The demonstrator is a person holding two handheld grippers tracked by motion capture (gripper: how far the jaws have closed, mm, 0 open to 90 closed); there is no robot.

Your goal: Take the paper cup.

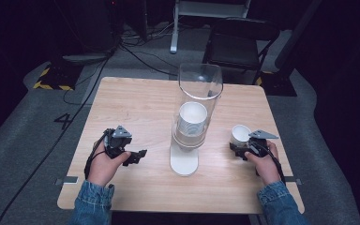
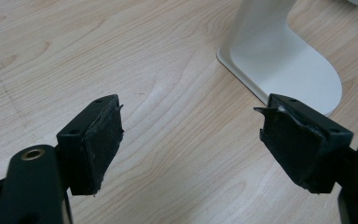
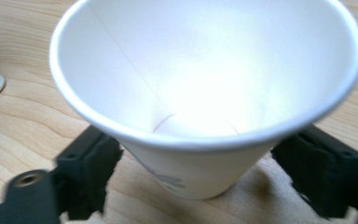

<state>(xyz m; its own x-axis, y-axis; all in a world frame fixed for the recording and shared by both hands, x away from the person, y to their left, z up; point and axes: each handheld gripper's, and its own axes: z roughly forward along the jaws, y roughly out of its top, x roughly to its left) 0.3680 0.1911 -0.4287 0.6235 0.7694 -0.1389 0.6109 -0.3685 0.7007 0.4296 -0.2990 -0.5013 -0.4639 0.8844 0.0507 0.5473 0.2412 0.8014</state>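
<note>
A white paper cup (image 1: 240,133) (image 3: 205,93) stands upright and empty on the wooden table (image 1: 140,108), right of centre. My right gripper (image 1: 236,147) (image 3: 196,163) is open, with one jaw on each side of the cup's lower wall, close to it or just touching. A clear tube dispenser (image 1: 198,93) on a white foot (image 1: 184,161) stands mid-table with a stack of white cups (image 1: 192,119) inside. My left gripper (image 1: 139,154) (image 2: 191,135) rests low over the table left of the foot (image 2: 284,70), open with nothing between its jaws.
Bare wood lies ahead of the left gripper. A black chair (image 1: 241,42) stands behind the table's far edge. Cables (image 1: 75,117) run over the grey floor at the left, near a yellow-and-black striped marking (image 1: 51,84).
</note>
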